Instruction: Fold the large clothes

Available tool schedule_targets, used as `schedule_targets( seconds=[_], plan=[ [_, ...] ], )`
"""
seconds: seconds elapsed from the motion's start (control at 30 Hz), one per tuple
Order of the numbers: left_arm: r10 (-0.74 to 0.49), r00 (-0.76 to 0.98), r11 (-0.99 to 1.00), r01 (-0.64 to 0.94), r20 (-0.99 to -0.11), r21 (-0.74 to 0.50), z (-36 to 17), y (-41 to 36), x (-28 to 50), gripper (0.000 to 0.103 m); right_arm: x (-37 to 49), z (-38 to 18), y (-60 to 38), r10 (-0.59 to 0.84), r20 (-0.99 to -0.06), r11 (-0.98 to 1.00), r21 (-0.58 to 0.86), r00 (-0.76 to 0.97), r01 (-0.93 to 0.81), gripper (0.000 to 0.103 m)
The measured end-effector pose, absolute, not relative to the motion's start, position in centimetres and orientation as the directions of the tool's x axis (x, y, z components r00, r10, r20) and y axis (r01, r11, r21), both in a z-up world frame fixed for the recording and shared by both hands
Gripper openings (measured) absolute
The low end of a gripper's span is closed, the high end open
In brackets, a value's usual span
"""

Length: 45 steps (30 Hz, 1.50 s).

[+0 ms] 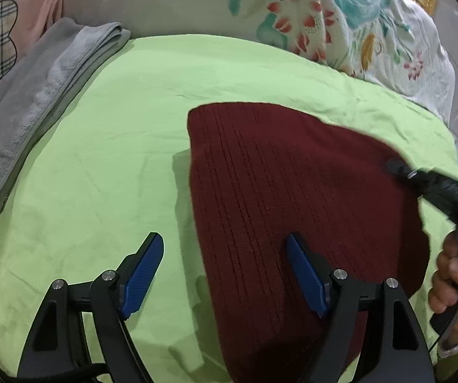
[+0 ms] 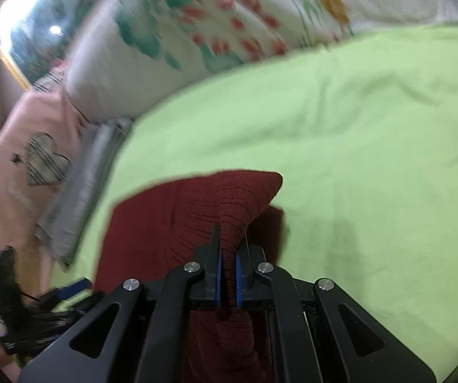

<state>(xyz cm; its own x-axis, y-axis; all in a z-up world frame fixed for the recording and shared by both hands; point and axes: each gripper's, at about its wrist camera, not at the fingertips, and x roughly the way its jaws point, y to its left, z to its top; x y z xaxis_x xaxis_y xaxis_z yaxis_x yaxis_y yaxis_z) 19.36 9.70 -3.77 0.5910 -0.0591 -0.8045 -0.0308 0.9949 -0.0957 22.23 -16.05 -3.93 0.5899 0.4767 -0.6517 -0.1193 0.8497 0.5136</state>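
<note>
maroon sweater (image 2: 197,204) in right tongs (image 2: 228,274), no writing

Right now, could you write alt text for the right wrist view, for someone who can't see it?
The right gripper, its blue-padded fingers closed, pinches a bunched fold of a dark red knit sweater lifted over a lime green sheet. Behind lie a folded grey towel, pink heart-print fabric and a blurred floral quilt.

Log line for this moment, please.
left gripper: open, over sweater edge | right gripper: shut on maroon sweater, fold lifted | green sheet | grey towel: folded
</note>
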Motion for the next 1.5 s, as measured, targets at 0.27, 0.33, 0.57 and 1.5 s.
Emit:
schedule_targets(
  seconds=[0.27, 0.33, 0.57, 1.5],
  plan=[
    [-0.154, 0.572, 0.984, 0.017, -0.806, -0.177, -4.6, 8.6, 19.3, 0.068, 21.7, -6.9, -16.6, 0.433, -0.684, 0.864, 0.502, 0.586, -0.053, 0.006],
    [-0.118, 0.583, 0.992, 0.028, -0.804, -0.126, -4.6, 7.8, 19.5, 0.069, 22.0, -7.2, -16.7, 0.415, -0.703, 0.873, 0.487, 0.577, -0.034, 0.007],
    [-0.158, 0.587, 0.980, -0.004, -0.794, -0.198, -4.1, 10.4, 18.6, 0.071, 20.9, -5.1, -17.7, 0.411, -0.704, 0.868, 0.496, 0.580, -0.012, 0.033],
    [-0.211, 0.589, 0.972, 0.044, -0.780, -0.230, -3.8, 12.5, 12.1, 0.061, 11.6, -4.7, -14.6, 0.523, -0.679, 0.845, 0.492, 0.515, -0.209, 0.053]
  ],
)
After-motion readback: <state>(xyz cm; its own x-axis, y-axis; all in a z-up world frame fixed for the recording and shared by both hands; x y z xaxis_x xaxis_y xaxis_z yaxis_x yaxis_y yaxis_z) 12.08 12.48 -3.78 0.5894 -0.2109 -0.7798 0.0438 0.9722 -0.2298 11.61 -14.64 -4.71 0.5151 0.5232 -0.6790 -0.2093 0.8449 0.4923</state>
